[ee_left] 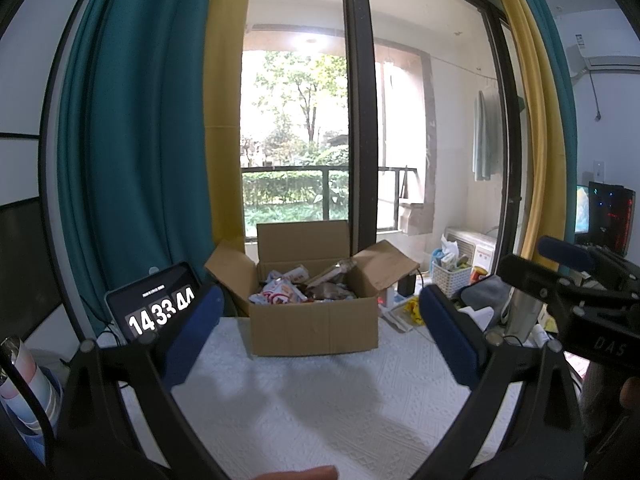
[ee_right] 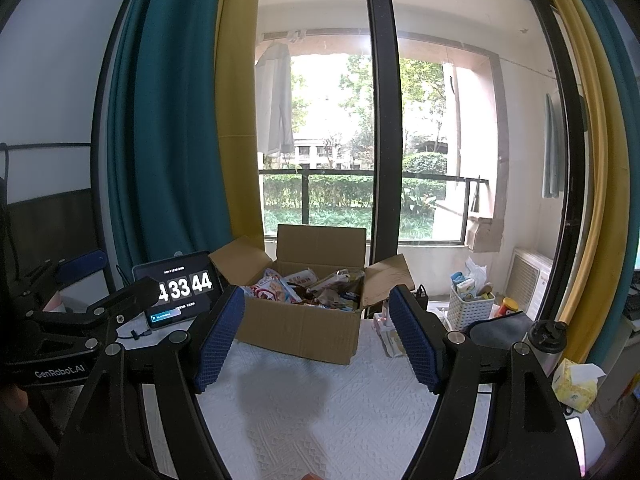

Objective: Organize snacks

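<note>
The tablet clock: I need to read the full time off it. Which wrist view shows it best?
The right wrist view shows the tablet clock best: it faces the camera, with 33 and 44 sharp, though the left gripper hides the first digit. In the left wrist view the tablet clock is tilted, and a blue finger pad clips its last digits.
</note>
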`<act>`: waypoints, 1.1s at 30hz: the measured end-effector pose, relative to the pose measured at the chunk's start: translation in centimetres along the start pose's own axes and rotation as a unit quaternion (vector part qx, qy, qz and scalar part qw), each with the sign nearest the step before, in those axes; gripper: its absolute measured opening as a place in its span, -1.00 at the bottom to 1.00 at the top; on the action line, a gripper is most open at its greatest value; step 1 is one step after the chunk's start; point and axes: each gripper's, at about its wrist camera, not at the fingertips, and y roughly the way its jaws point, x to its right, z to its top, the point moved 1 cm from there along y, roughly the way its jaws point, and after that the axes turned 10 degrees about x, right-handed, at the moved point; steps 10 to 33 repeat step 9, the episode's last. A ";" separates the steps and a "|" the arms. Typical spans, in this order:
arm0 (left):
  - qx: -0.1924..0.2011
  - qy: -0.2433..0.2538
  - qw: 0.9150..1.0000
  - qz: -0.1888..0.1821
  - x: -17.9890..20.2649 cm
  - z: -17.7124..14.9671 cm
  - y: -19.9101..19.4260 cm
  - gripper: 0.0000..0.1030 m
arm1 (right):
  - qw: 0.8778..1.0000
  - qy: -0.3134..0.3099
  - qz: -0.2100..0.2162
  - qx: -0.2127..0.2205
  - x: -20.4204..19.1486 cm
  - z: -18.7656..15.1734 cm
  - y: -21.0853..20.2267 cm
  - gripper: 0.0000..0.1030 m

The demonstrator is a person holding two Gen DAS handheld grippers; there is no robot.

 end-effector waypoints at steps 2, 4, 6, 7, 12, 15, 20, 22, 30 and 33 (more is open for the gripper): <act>-0.001 0.000 1.000 -0.001 0.0 0.0 0.0 0.93 | 1.000 0.000 0.001 -0.001 0.0 0.0 0.1 0.50; -0.002 0.001 1.000 -0.002 0.1 0.1 0.1 0.93 | 1.000 -0.001 0.001 -0.002 0.0 -0.1 0.2 0.50; 0.000 0.000 1.000 -0.004 0.1 0.1 0.1 0.93 | 1.000 -0.002 0.002 -0.003 0.0 -0.1 0.2 0.50; 0.002 0.000 1.000 -0.005 0.1 0.1 0.1 0.93 | 1.000 -0.001 0.002 -0.003 0.0 -0.1 0.2 0.50; 0.002 0.000 1.000 -0.007 0.1 0.1 0.1 0.93 | 1.000 -0.002 0.004 -0.005 0.1 -0.2 0.2 0.50; 0.002 0.000 1.000 -0.007 0.1 0.1 0.1 0.93 | 1.000 -0.002 0.004 -0.005 0.1 -0.2 0.2 0.50; 0.002 0.000 1.000 -0.007 0.1 0.1 0.1 0.93 | 1.000 -0.002 0.004 -0.005 0.1 -0.2 0.2 0.50; 0.002 0.000 1.000 -0.007 0.1 0.1 0.1 0.93 | 1.000 -0.002 0.004 -0.005 0.1 -0.2 0.2 0.50; 0.002 0.000 1.000 -0.007 0.1 0.1 0.1 0.93 | 1.000 -0.002 0.004 -0.005 0.1 -0.2 0.2 0.50; 0.002 0.000 1.000 -0.007 0.1 0.1 0.1 0.93 | 1.000 -0.002 0.004 -0.005 0.1 -0.2 0.2 0.50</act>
